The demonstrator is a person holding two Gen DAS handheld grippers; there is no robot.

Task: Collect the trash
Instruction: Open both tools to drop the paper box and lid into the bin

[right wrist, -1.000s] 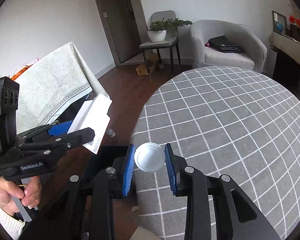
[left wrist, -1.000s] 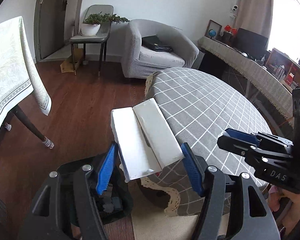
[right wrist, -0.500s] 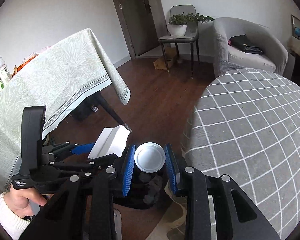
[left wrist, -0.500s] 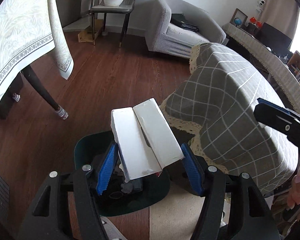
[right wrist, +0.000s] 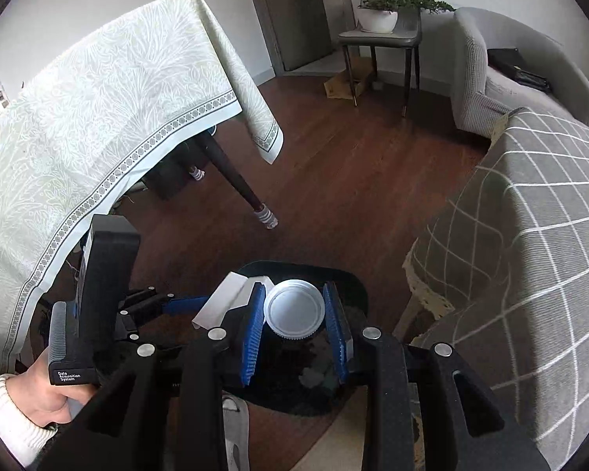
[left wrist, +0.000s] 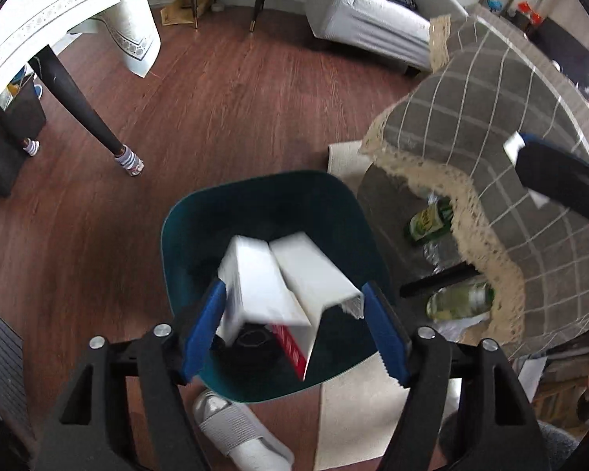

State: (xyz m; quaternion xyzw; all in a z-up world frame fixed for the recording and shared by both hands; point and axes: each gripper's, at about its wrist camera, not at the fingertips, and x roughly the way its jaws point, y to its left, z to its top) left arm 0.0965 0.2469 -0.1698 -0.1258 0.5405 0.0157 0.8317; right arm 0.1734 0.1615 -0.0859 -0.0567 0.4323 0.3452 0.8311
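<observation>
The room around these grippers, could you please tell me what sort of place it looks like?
Most likely a home living room: a grey armchair, a round table under a checked tablecloth, a potted plant on a chair by the wall, and a wooden floor.

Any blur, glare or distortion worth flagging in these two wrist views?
Left wrist: the white carton over the dark green bin is motion-smeared, window glare blows out the right edge, and fisheye bends the room. Right wrist: sharp, evenly lit; the white lid is crisp; corners vignetted.
</observation>
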